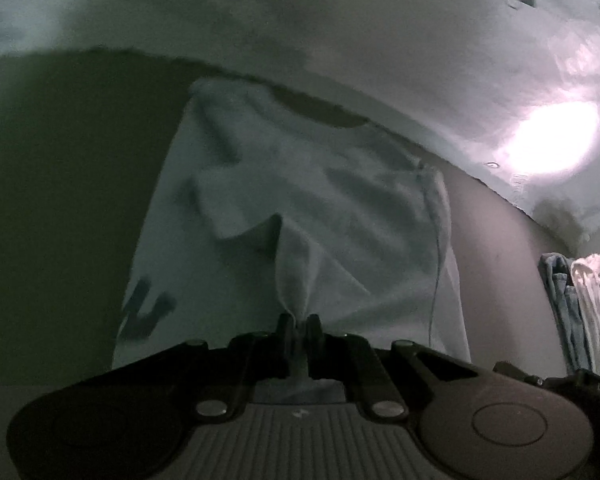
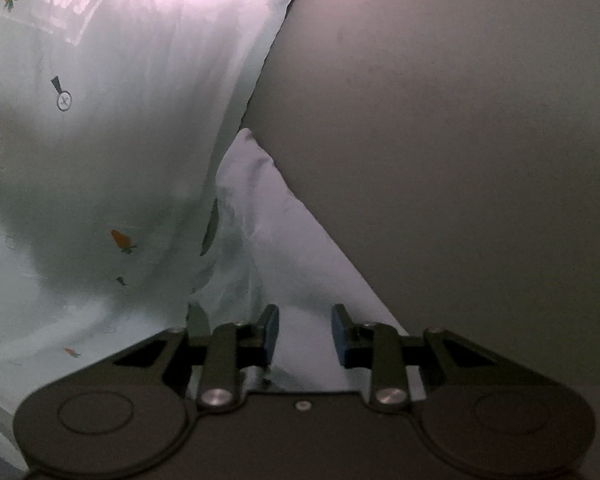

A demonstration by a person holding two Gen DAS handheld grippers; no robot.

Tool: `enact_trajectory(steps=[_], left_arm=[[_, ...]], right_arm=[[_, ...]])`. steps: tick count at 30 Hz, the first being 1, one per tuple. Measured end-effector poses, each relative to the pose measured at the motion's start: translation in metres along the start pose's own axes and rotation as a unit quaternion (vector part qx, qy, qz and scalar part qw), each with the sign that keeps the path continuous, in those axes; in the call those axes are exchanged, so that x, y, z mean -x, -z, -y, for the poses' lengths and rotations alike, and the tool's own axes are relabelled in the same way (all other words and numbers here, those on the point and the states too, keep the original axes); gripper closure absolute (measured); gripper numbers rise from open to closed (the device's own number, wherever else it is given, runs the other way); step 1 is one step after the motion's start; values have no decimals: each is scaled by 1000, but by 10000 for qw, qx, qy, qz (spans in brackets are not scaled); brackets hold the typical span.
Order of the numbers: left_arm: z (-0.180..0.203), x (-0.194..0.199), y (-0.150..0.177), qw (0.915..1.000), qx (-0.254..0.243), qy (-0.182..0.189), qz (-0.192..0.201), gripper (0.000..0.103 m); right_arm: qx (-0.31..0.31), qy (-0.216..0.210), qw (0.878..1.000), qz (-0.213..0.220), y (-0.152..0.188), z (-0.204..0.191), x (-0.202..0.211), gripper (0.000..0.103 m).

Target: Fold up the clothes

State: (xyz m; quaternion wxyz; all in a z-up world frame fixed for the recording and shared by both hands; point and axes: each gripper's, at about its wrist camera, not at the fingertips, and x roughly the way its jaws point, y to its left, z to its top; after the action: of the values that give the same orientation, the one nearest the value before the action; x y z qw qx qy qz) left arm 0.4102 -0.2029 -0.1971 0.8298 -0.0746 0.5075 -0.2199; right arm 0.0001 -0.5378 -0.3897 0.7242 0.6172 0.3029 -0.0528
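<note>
The left gripper (image 1: 298, 322) pinches a raised ridge of the pale T-shirt (image 1: 300, 184), likely to lift a fold, on the grey table (image 1: 60, 160); the right gripper (image 2: 305, 332) gapes empty over its corner

My left gripper (image 1: 299, 322) has its fingers pinched tight together, a ridge of fabric caught between them. My right gripper (image 2: 305, 334) hangs with fingers spread apart, gripping nothing.
</note>
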Motion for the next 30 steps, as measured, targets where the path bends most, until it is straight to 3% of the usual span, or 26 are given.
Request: enact_trajectory(steps=[2, 6, 9, 11, 13, 17, 20, 23, 30], left_arm=[[-2, 11, 11, 9999, 21, -124, 0, 86], [-5, 34, 32, 9993, 64, -372, -1, 84], [-7, 51, 49, 9984, 96, -558, -1, 71], [-9, 63, 59, 9976, 117, -682, -1, 55], [-12, 74, 76, 9961, 133, -876, -5, 49], [-23, 93, 128, 9900, 152, -1405, -37, 46], [-34, 109, 165, 9880, 141, -1536, 0, 46], [-38, 126, 193, 9896, 99, -1437, 14, 45], [-51, 158, 239, 9962, 650, -576, -26, 46]], right_arm=[[46, 15, 10000, -37, 0, 0, 6, 72], [541, 292, 9980, -110, 2, -8, 20, 68], [1058, 659, 9921, -167, 11, -12, 35, 69], [1241, 775, 9890, -214, 19, -7, 46, 68], [1416, 868, 9857, -272, 28, 4, 60, 65], [1412, 1060, 9830, -496, 49, 43, 91, 64], [1081, 667, 9898, -649, 60, 73, 111, 68], [729, 312, 9924, -943, 67, 95, 122, 68], [260, -235, 9862, -1617, 98, 132, 146, 73]])
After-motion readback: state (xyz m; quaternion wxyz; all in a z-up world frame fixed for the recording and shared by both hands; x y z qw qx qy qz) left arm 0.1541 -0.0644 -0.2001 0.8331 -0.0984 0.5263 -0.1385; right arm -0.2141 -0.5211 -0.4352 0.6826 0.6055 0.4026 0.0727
